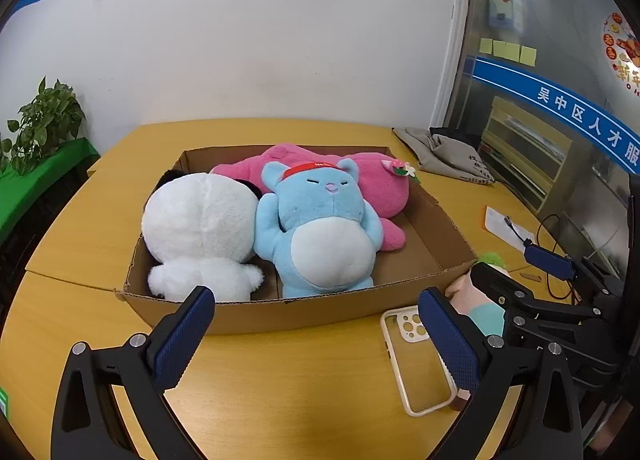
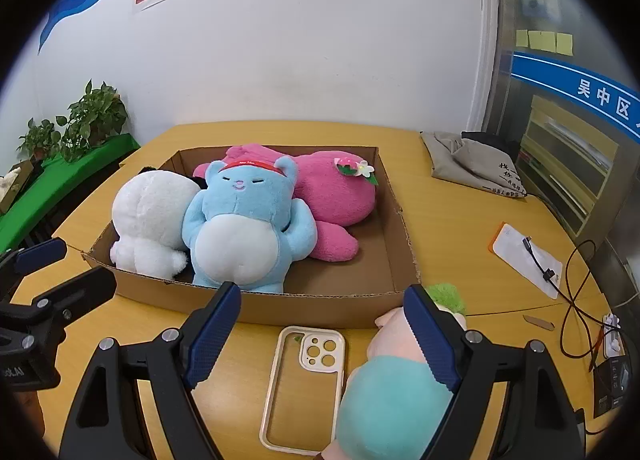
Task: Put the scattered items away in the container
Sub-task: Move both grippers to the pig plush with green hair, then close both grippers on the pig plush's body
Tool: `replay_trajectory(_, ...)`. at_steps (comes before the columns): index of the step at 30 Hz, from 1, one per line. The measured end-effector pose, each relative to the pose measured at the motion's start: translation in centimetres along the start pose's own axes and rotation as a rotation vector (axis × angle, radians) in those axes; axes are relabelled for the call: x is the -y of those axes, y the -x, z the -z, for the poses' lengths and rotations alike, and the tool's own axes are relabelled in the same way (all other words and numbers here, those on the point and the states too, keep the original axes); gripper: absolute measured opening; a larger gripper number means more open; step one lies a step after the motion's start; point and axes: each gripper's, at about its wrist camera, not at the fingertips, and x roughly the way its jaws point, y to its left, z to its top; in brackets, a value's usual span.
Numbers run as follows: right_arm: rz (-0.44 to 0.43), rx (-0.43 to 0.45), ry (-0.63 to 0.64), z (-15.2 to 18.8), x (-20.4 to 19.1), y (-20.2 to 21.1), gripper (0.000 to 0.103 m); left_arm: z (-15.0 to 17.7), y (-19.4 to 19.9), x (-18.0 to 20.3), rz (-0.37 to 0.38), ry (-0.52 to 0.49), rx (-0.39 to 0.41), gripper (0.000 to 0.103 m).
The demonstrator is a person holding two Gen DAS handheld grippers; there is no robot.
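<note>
A shallow cardboard box [image 1: 304, 312] [image 2: 320, 308] on the yellow table holds a white plush [image 1: 200, 228] [image 2: 152, 216], a blue plush with a red headband [image 1: 320, 228] [image 2: 240, 228] and a pink plush [image 1: 376, 184] [image 2: 340, 192]. In front of the box lie a clear phone case [image 1: 416, 372] [image 2: 304, 380] and a small doll in teal with green hair [image 1: 486, 316] [image 2: 392, 392]. My left gripper [image 1: 316, 340] [image 2: 60, 272] is open before the box's front wall. My right gripper [image 2: 322, 336] [image 1: 520, 272] is open over the case, and the doll lies against its right finger.
A grey cloth bag [image 1: 448, 156] [image 2: 476, 164] lies at the table's back right. A white paper with a cable [image 2: 528, 256] and looping wires [image 2: 576, 292] sit at the right edge. Potted plants [image 2: 96, 116] stand on a green shelf to the left.
</note>
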Motion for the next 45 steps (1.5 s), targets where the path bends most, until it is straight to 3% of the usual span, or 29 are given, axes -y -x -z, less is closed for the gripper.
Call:
replay_trajectory(5, -0.014, 0.008, -0.024, 0.3, 1.0, 0.3, 0.084, 0.2, -0.5, 0.4, 0.012, 0.009, -0.018, 0.103)
replay_trajectory(10, -0.007, 0.021, -0.101, 1.5, 4.9, 0.6, 0.084, 0.6, -1.5, 1.0, 0.032, 0.015, -0.047, 0.103)
replay_trajectory(13, 0.035, -0.034, -0.175, 3.6, 8.7, -0.6, 0.084, 0.9, -2.5, 1.6, 0.041, 0.005, -0.065, 0.103)
replay_trajectory(16, 0.047, -0.165, -0.205, 6.4, 11.1, -3.2, 0.084, 1.3, -3.8, 2.2, 0.086, 0.025, -0.101, 0.103)
replay_trajectory(19, -0.055, -0.231, -0.230, 8.6, 11.2, -4.9, 0.101, 1.6, -4.8, 3.2, 0.098, 0.017, -0.123, 0.103)
replay_trajectory(21, -0.124, -0.250, -0.206, 9.0, 10.0, -5.2, 0.101, 1.8, -5.1, 3.8, 0.116, 0.013, -0.134, 0.103)
replay_trajectory(22, -0.127, -0.243, -0.174, 9.2, 9.2, -5.2, 0.099, 1.8, -5.2, 4.1, 0.125, 0.008, -0.137, 0.103)
replay_trajectory(24, -0.136, -0.216, -0.125, 9.3, 7.9, -4.8, 0.083, 1.8, -5.3, 4.5, 0.148, -0.001, -0.139, 0.103)
replay_trajectory(25, -0.156, -0.203, -0.112, 9.4, 7.5, -4.6, 0.071, 1.7, -5.4, 4.7, 0.168, 0.000, -0.137, 0.103)
replay_trajectory(30, -0.180, -0.162, -0.029, 10.3, 6.8, -3.3, 0.068, 0.9, -6.5, 6.8, 0.282, -0.018, -0.144, 0.103)
replay_trajectory(37, -0.260, -0.123, 0.026, 11.9, 7.0, -1.3, 0.068, 0.3, -10.2, 12.5, 0.469, -0.092, -0.218, 0.103)
replay_trajectory(38, -0.261, -0.120, 0.036, 12.0, 6.9, -1.1, 0.068, 0.5, -10.5, 13.4, 0.474, -0.124, -0.227, 0.102)
replay_trajectory(40, -0.257, -0.111, 0.063, 12.1, 6.6, -1.0, 0.068, 1.3, -11.1, 14.8, 0.482, -0.188, -0.253, 0.072)
replay_trajectory(41, -0.252, -0.106, 0.075, 12.2, 6.4, -0.9, 0.068, 1.5, -11.3, 15.2, 0.503, -0.198, -0.265, 0.066)
replay_trajectory(45, -0.258, -0.090, 0.069, 12.5, 6.4, -0.8, 0.065, 1.2, -10.6, 15.3, 0.507, -0.212, -0.268, 0.060)
